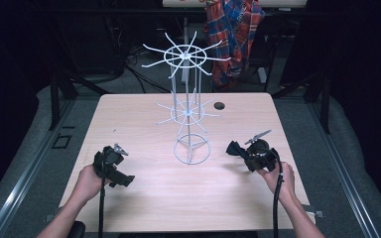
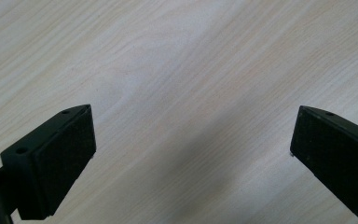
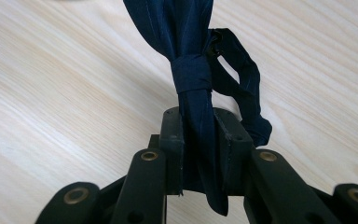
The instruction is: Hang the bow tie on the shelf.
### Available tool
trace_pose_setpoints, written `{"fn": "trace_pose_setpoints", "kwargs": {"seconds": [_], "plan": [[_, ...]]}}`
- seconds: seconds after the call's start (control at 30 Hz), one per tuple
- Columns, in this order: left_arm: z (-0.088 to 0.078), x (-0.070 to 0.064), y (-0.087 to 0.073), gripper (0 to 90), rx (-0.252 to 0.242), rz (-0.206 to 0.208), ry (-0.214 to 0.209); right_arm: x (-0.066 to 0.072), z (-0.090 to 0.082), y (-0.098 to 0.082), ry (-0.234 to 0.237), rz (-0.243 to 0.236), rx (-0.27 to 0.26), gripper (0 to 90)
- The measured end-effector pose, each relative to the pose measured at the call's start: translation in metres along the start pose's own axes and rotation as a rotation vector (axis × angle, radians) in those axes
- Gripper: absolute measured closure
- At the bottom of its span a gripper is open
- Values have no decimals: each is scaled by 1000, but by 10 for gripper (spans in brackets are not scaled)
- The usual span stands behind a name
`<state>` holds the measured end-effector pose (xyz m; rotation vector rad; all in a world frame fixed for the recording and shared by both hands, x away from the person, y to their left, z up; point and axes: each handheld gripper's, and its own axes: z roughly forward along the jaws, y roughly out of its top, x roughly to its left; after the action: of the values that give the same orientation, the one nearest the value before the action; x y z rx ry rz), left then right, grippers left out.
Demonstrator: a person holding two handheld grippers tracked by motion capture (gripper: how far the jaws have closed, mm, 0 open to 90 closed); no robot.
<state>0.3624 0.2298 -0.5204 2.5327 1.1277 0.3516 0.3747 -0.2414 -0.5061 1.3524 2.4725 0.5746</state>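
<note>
A dark navy cloth bow [image 3: 191, 74], knotted at its middle with a loop at one side, is pinched between the pads of my right gripper [image 3: 200, 126]. In the high view, the right gripper [image 1: 242, 152] sits at the right of the wooden table [image 1: 144, 208], and the bow [image 1: 234, 148] sticks out of it to the left. My left gripper [image 1: 122, 179] is at the table's left, held by a hand. In the left gripper view, the left gripper [image 2: 193, 126] is open, its black fingers [image 2: 60, 154] wide apart over bare wood.
A white wire rack [image 1: 188, 111] with two tiers of radiating arms and a ring base stands at the table's middle, between the grippers and farther back. A small round hole [image 1: 220, 105] lies near the back edge. A plaid shirt [image 1: 235, 34] hangs behind the table.
</note>
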Motion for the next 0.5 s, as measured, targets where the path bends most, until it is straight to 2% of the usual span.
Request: {"fn": "trace_pose_setpoints", "kwargs": {"seconds": [0.13,0.17,0.5], "plan": [[0,0,0,1,1,0,1,-6,-9,0,50,46,-59,748],[0,0,0,1,1,0,1,-6,-9,0,50,46,-59,748],[-1,-1,0,1,2,4,2,-18,-37,-3,199,175,-223,748]]}}
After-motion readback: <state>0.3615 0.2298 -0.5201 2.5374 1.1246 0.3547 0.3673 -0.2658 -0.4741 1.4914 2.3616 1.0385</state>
